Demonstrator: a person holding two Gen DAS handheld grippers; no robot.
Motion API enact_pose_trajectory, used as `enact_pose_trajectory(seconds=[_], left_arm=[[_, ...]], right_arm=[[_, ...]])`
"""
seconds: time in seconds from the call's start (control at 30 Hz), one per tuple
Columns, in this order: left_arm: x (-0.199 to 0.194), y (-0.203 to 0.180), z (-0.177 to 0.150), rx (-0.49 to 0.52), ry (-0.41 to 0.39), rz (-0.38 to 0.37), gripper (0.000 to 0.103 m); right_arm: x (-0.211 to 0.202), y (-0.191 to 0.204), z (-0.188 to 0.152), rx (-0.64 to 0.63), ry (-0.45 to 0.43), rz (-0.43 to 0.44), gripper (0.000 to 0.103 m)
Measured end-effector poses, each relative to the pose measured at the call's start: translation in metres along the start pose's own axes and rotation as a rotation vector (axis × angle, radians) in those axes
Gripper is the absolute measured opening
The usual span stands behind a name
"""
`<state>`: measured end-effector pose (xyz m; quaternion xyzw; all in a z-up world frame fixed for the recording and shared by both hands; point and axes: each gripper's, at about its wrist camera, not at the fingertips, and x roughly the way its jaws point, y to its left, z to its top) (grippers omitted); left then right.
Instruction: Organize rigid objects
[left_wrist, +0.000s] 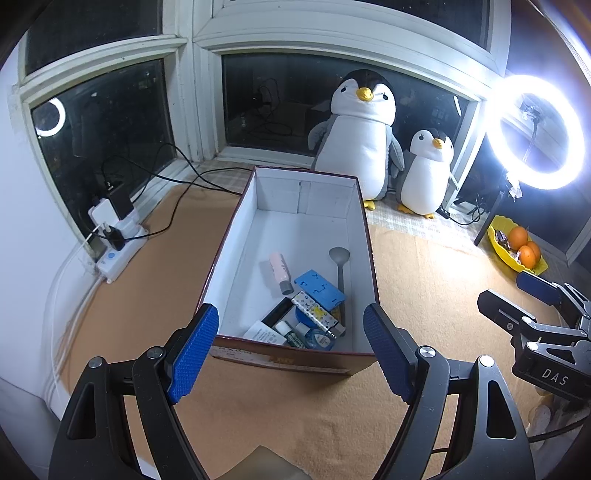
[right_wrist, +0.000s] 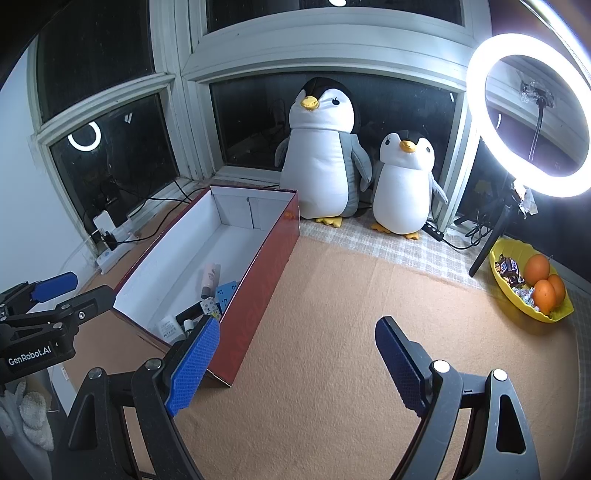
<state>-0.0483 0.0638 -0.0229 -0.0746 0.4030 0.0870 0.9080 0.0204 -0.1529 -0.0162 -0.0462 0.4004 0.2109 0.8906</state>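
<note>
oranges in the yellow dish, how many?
3, all in the yellow dish at the right beside the ring light stand: one at the back, one in front, one behind it to the right. Sweets fill the rest; more could be hidden.

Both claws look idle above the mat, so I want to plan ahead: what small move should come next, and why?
Probably lower the open left claw into the red cardboard box toward the grey metal spoon: it lies apart from the piled clutter, and both claws are empty.
</note>
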Motion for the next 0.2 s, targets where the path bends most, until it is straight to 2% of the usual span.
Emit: enact_pose_trajectory(seconds=[0.2], left_arm=[[-0.0008, -0.0009, 0.0, 0.006, -0.007, 0.011, 0.081]], right_arm=[[0.0001, -0.0009, -0.0005, 0.0, 0.001, -0.001, 0.083]])
